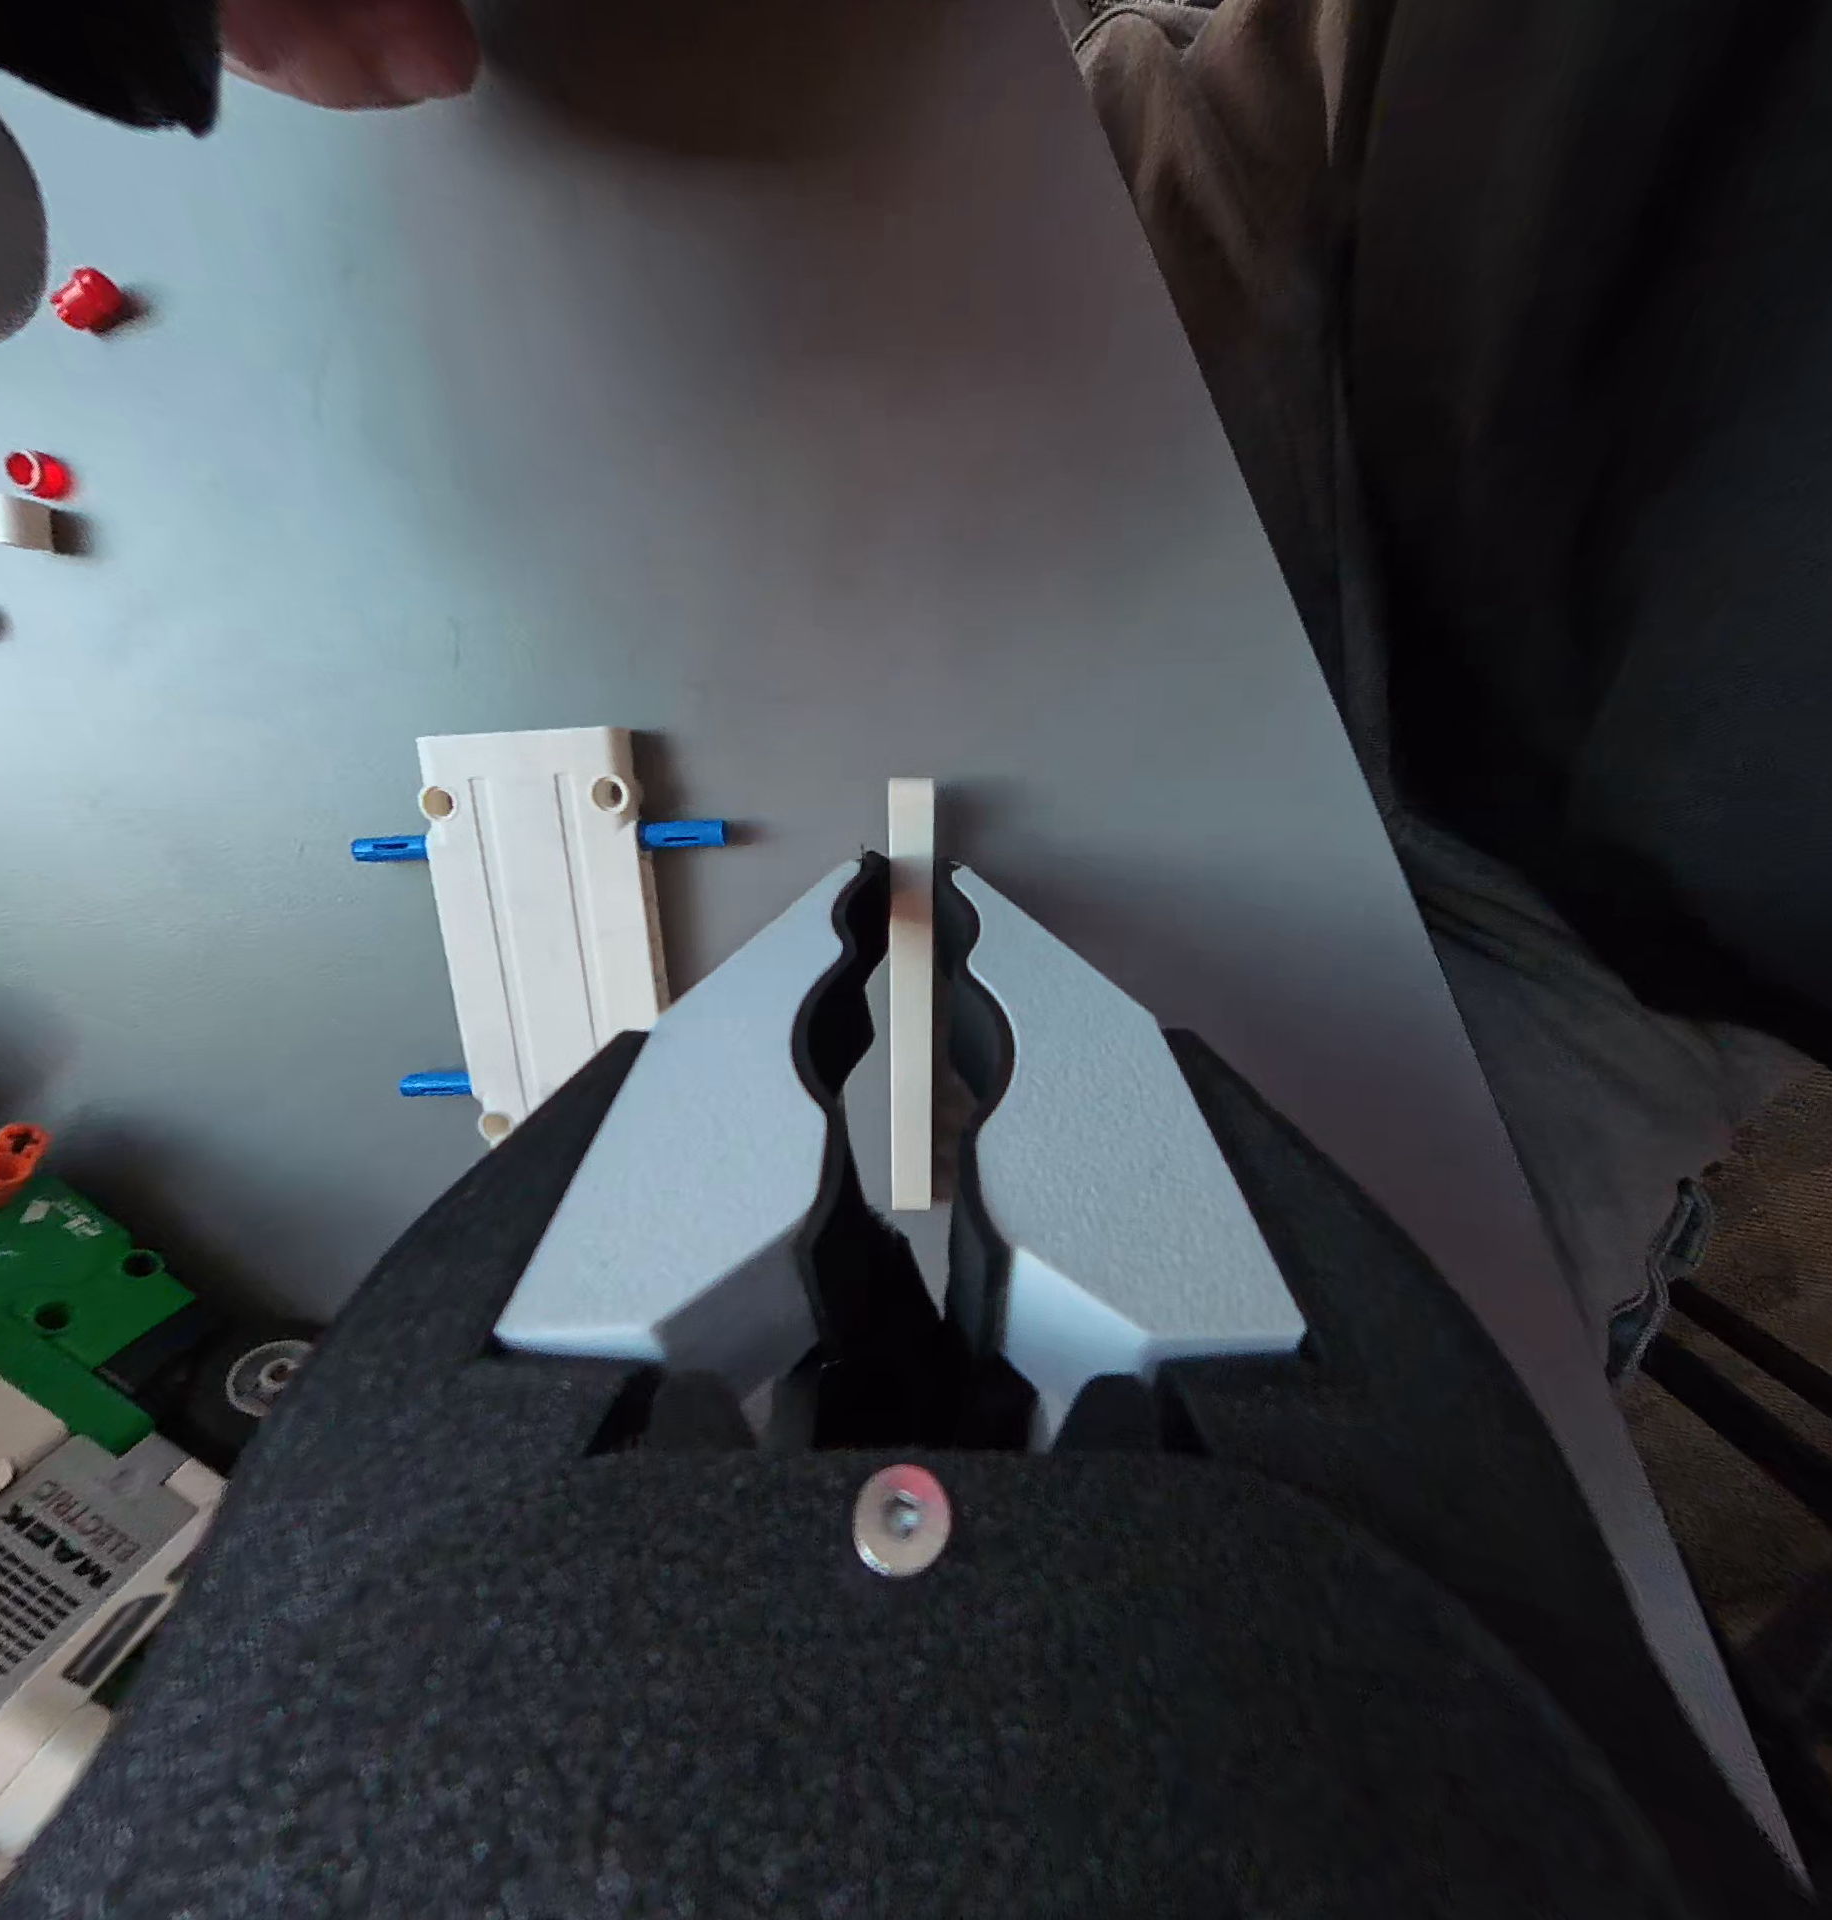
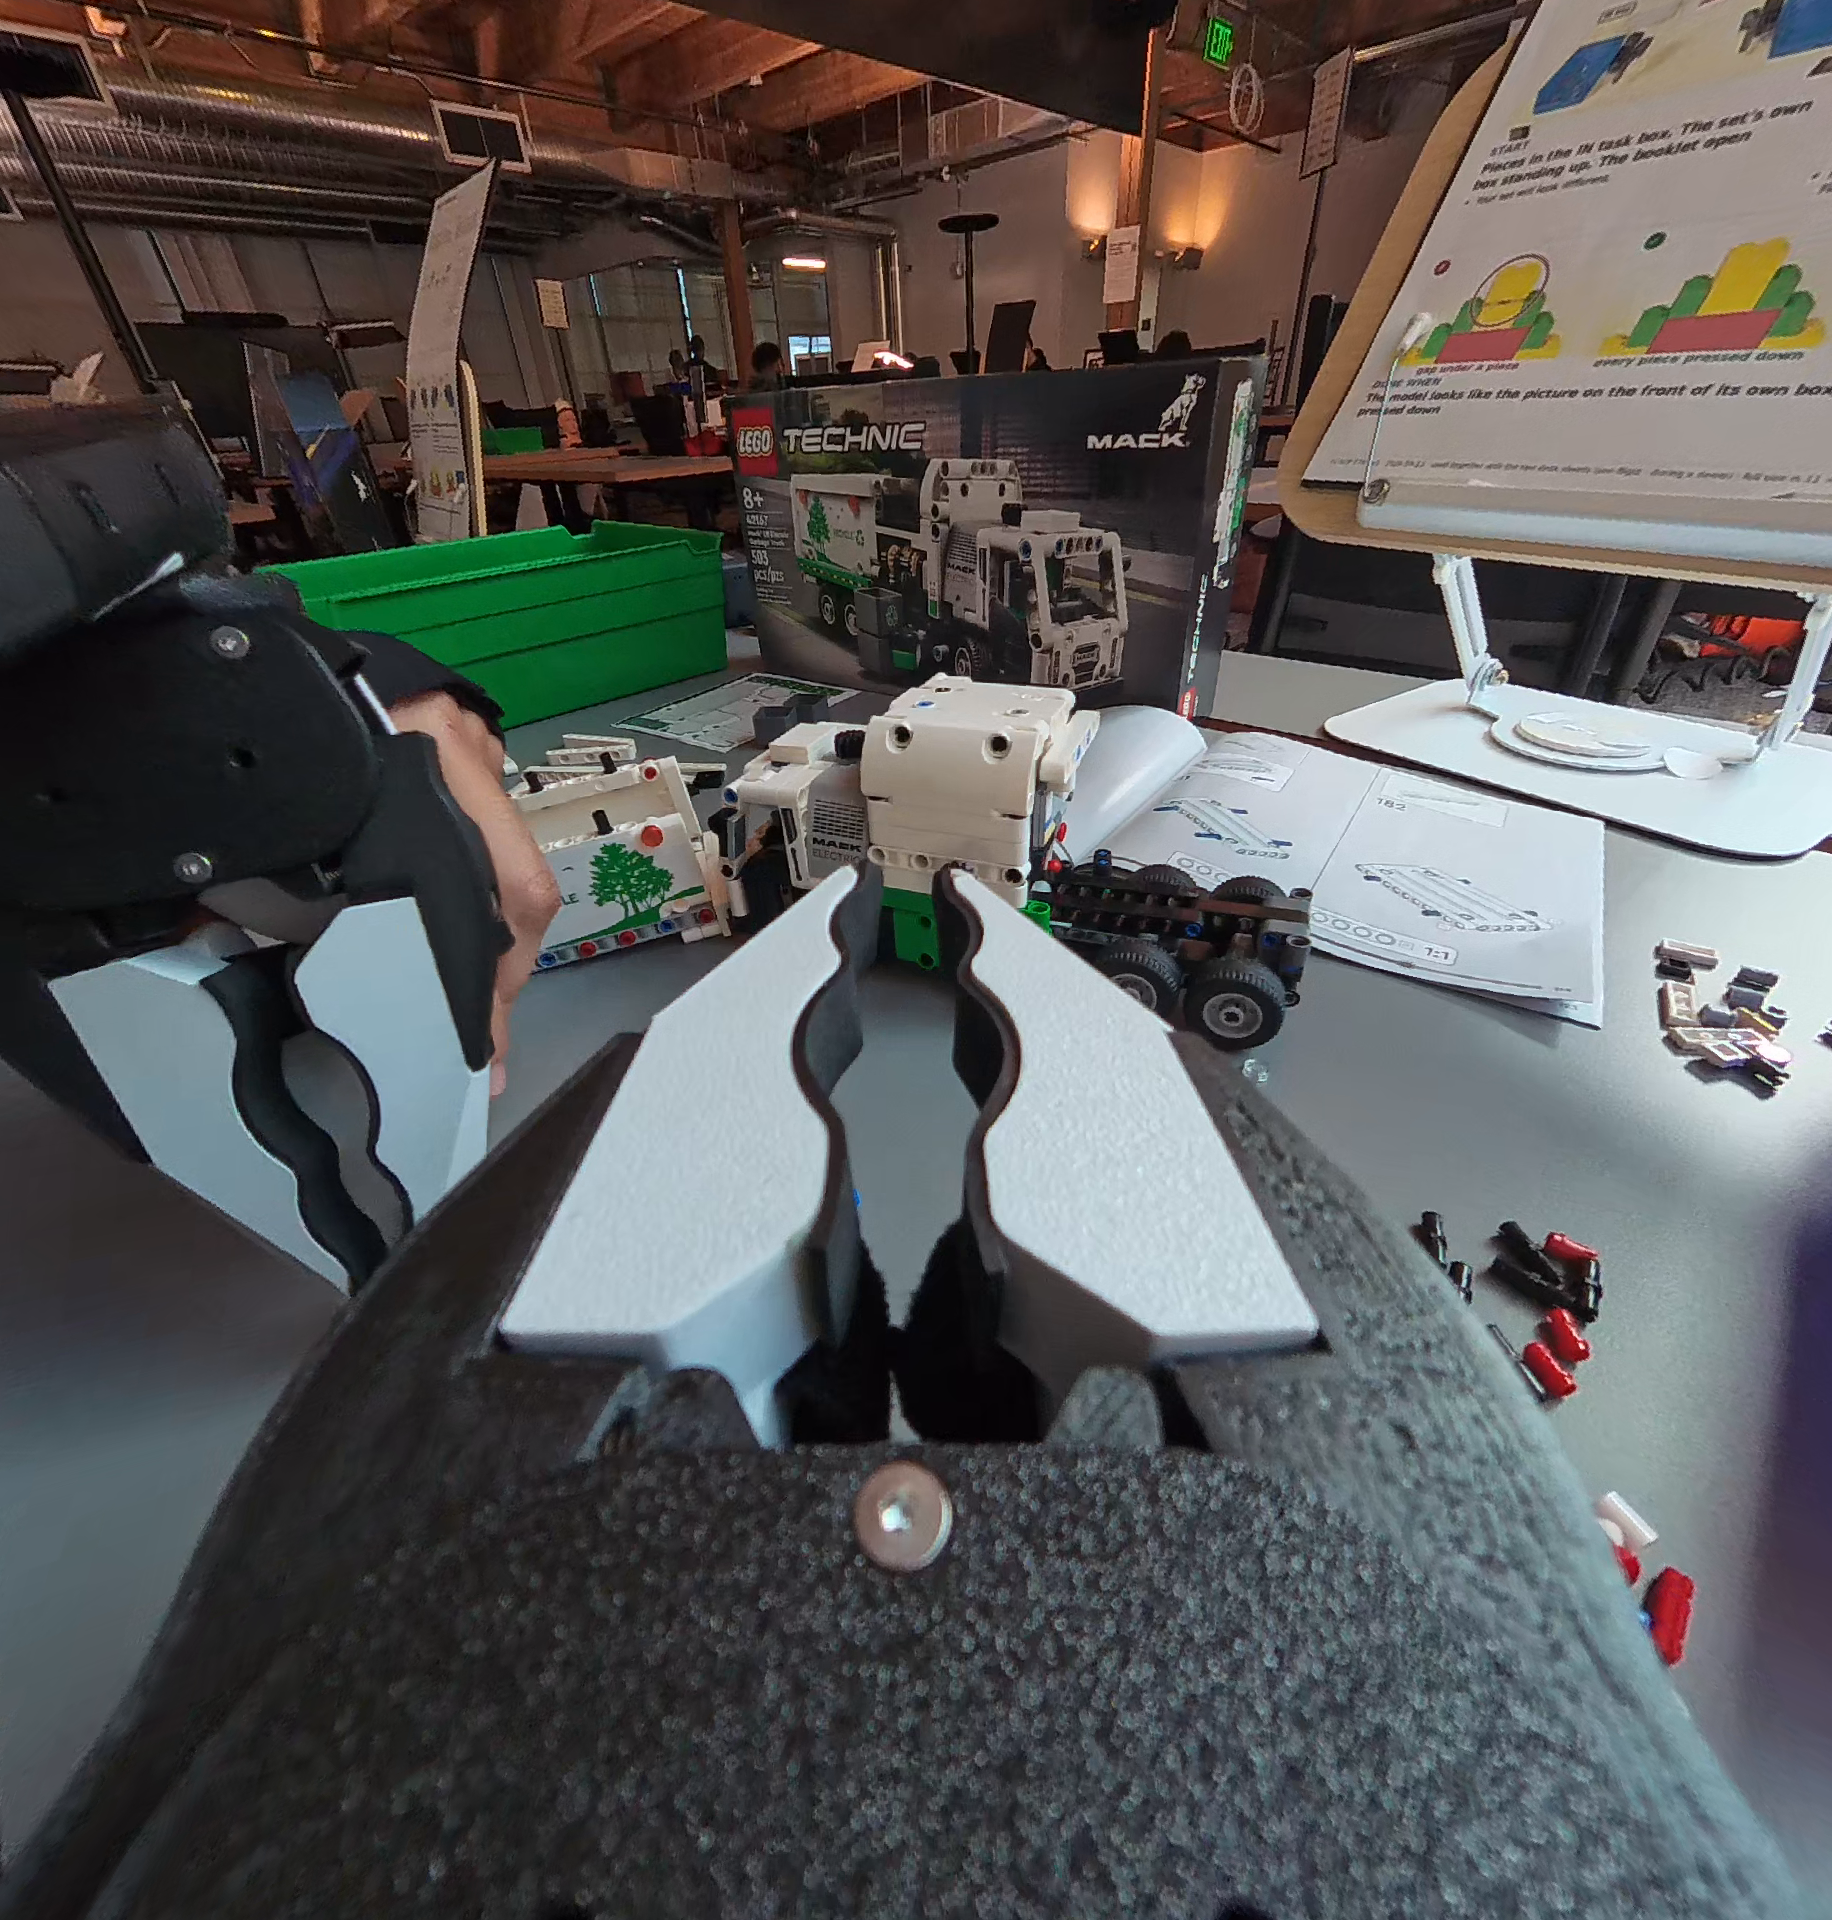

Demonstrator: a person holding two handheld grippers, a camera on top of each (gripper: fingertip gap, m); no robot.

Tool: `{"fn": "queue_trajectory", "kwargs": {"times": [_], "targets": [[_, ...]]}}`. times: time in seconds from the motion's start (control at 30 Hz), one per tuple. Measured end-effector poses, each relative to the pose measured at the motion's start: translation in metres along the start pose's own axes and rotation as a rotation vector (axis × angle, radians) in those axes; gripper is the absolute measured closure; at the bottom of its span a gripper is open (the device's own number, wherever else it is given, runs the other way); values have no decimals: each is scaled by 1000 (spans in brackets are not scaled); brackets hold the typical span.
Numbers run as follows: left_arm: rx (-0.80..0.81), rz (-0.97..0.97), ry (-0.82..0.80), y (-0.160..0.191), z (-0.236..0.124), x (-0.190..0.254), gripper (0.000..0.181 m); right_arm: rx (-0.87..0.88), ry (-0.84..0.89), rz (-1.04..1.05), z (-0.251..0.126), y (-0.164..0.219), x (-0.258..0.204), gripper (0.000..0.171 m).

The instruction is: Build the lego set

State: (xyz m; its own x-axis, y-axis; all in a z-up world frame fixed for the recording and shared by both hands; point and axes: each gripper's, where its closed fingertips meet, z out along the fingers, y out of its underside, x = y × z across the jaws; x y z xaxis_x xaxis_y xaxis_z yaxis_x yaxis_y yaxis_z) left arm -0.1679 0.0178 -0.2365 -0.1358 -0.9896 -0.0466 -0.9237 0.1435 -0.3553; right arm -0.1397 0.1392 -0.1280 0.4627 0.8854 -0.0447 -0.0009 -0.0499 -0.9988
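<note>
In the left wrist view my left gripper points down at the grey table and is shut on a thin white lego piece, held edge-on between the pads. A white panel with blue pins lies just left of it. In the right wrist view my right gripper hovers above the table, its jaws a narrow gap apart with nothing between them. It faces the part-built white truck cab on a wheeled chassis. My left gripper shows at the left, in a hand.
A white truck body with a tree sticker stands left of the cab. Behind are the set's box, a green bin, an open booklet and a clipboard stand. Loose red and black pins lie right; red pieces lie far left. My right fingertips sit around 15 centimeters from my left ones.
</note>
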Motion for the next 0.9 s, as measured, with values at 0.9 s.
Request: {"fn": "queue_trajectory", "kwargs": {"times": [0.9], "targets": [[-860,-583,-122,397,-185,18,166,-39,-52,60,6,8,-2,162]]}}
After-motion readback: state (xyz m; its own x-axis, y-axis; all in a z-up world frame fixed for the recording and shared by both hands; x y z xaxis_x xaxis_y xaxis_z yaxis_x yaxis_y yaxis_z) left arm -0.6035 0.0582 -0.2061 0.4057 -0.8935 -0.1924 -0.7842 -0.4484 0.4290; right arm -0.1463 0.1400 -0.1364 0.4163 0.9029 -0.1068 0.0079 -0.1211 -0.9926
